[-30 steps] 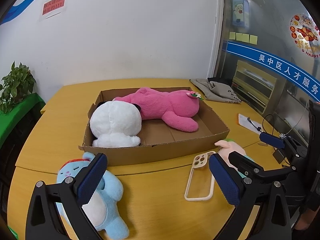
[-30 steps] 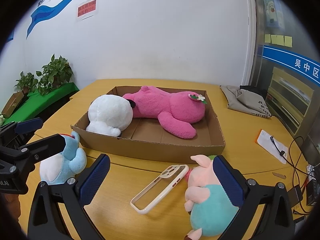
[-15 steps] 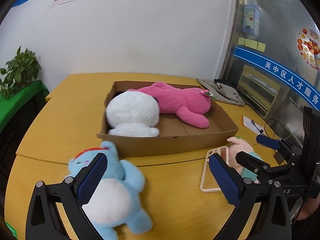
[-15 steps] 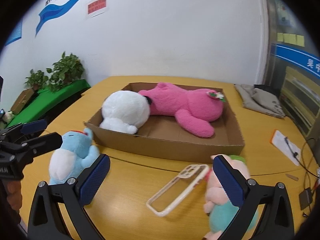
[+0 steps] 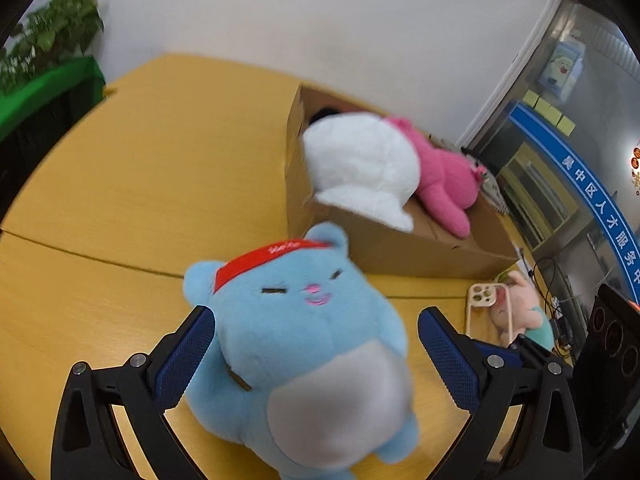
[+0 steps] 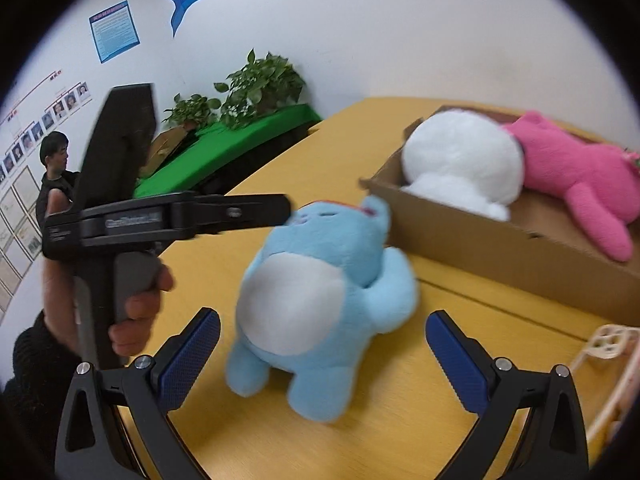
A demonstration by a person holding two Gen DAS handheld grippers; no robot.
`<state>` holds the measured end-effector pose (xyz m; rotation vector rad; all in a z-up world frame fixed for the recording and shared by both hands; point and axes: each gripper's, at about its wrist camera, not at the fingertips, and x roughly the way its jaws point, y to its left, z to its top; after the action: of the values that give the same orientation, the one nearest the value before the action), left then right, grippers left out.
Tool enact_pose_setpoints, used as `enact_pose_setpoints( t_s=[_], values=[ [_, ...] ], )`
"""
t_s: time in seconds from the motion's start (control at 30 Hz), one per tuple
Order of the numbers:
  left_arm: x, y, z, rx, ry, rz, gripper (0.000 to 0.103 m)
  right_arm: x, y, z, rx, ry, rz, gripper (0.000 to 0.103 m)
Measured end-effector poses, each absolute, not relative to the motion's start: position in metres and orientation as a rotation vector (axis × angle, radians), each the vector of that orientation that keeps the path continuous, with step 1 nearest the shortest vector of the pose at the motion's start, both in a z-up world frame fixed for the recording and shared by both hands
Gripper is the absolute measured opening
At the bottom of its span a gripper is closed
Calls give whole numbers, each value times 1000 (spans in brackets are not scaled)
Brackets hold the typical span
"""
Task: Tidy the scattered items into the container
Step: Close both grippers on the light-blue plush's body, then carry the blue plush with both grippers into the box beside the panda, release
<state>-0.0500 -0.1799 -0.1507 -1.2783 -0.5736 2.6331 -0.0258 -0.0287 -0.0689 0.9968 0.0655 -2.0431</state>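
Blue plush fills my left wrist view now: the blue bear (image 5: 304,344) with its red headband sits between the pads of my left gripper (image 5: 316,352), where a second ago it lay off to the near left, half outside the fingers. I have swung that gripper round onto it, and the frame is smeared from the turn. Its jaws stand wide apart, one pad at each flank of the toy, neither pad visibly pressing in. My right gripper (image 6: 322,354) has turned left too; it now faces the same bear (image 6: 320,296) instead of the pink pig, jaws likewise spread and holding nothing. From there I see the person's hand (image 6: 132,300) on the left tool's handle.

The cardboard box (image 5: 384,244) lies just beyond the bear, to the far right, with the white plush (image 5: 360,168) and the pink plush (image 5: 444,184) already inside. The phone case (image 5: 486,300) and the pink pig (image 5: 520,308) wait on the yellow table (image 5: 140,168) to the right. I judge the bear is next: close the left jaws, lift, carry it over the near wall
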Motion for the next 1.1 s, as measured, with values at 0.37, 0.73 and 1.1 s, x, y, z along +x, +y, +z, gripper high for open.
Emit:
enact_pose_setpoints(
  t_s=[0.37, 0.73, 1.1],
  values=[
    [-54, -165, -171, -1344, -499, 2597, 78, -47, -50, -125, 1165, -40, -1944, 75],
    [-59, -110, -68, -1078, -349, 2693, 74, -31, 12, -61, 916, -60, -2063, 65],
    [-160, -13, 57, -727, -171, 2620, 75, -82, 123, 57, 554, -39, -2340, 65]
  ],
)
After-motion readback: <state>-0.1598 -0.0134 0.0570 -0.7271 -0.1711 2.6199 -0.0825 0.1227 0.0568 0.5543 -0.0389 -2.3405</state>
